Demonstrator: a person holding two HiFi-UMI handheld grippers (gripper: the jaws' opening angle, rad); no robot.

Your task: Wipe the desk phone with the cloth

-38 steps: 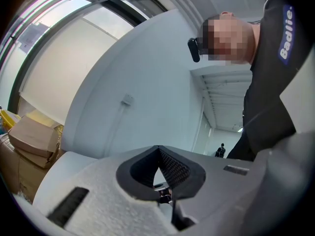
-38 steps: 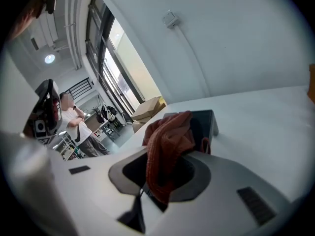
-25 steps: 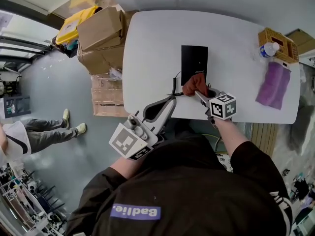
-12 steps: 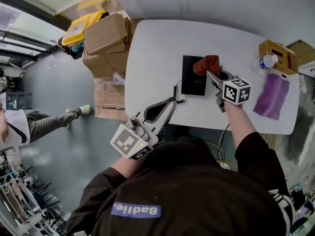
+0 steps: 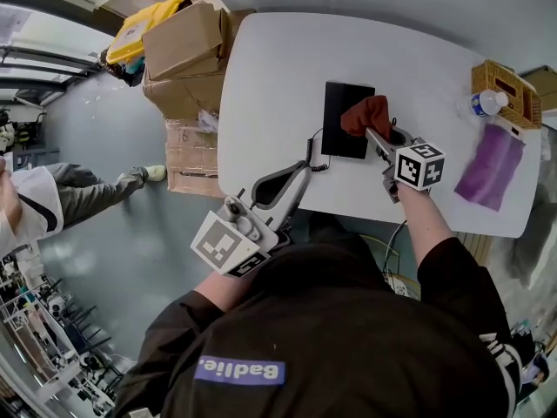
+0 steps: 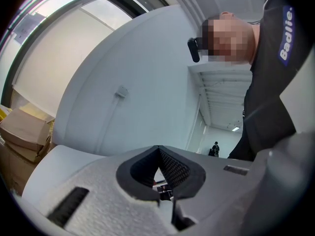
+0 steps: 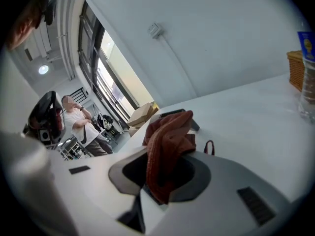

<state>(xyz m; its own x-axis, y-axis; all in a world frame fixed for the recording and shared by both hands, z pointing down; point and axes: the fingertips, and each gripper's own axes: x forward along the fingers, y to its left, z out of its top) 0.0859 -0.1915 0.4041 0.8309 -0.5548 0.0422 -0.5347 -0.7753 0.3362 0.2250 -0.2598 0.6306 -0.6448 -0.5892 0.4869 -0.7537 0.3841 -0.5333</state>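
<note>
A black desk phone lies flat in the middle of the white table; its far end shows as a dark slab in the right gripper view. My right gripper is shut on a rust-red cloth, which bunches over the phone's right side. The same cloth rises from my right gripper. A coiled cord runs from the phone to the table's near edge. My left gripper hovers at that edge, off the phone. In its own view my left gripper has the jaws together, with nothing seen between them.
A wicker basket, a water bottle and a purple cloth sit at the table's right end. Cardboard boxes are stacked on the floor by the left end. A person stands farther left.
My right gripper has carried the cloth from the phone's near end up along its right side. The left gripper has stayed at the near table edge.
</note>
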